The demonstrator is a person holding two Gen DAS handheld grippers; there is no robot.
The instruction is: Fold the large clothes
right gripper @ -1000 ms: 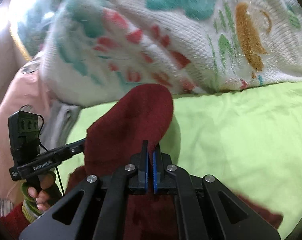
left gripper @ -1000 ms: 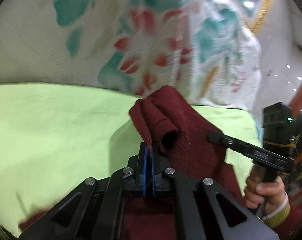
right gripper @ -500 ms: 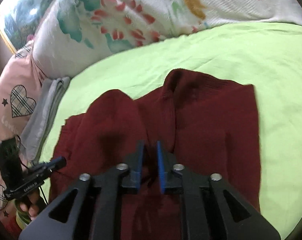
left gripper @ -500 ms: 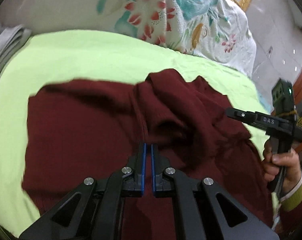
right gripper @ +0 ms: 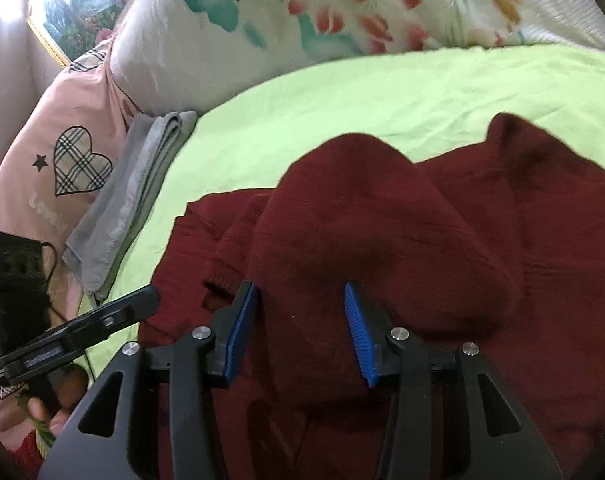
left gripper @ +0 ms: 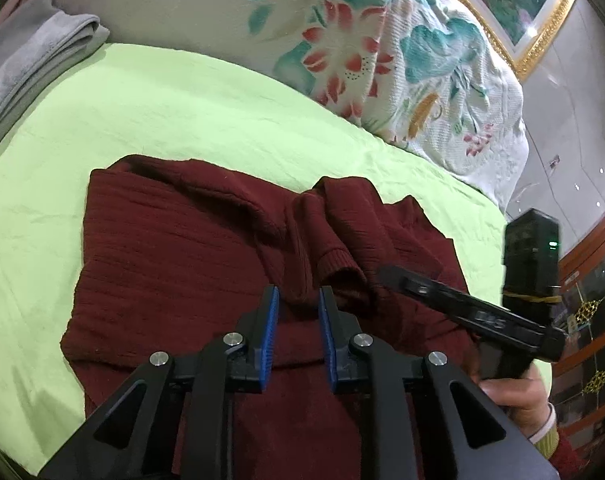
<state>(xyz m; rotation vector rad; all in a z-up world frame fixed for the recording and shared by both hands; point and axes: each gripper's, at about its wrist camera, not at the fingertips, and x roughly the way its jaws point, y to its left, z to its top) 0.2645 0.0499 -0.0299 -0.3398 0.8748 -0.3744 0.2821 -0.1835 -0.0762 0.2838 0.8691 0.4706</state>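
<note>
We hold our left gripper [left gripper: 298,334] with its blue pads parted and nothing between them, low in the frame over the maroon knit sweater [left gripper: 174,264]. Our right gripper [right gripper: 300,332] is spread wider still, also empty, just above a rounded hump of the sweater [right gripper: 382,232]. The sweater lies on the lime-green sheet [left gripper: 182,104] across the middle of both views, its ribbed cuff [left gripper: 334,258] curled just ahead of the left pads. We judge the parted jaws mean the fold has been laid down and let go. Half a second ago the left pads were nearly together on the cloth and the right only slightly parted; a second ago both pinched the sweater aloft. A floral quilt [left gripper: 422,60] fills the upper frame, and a folded grey towel [right gripper: 130,196] sits at left.
</note>
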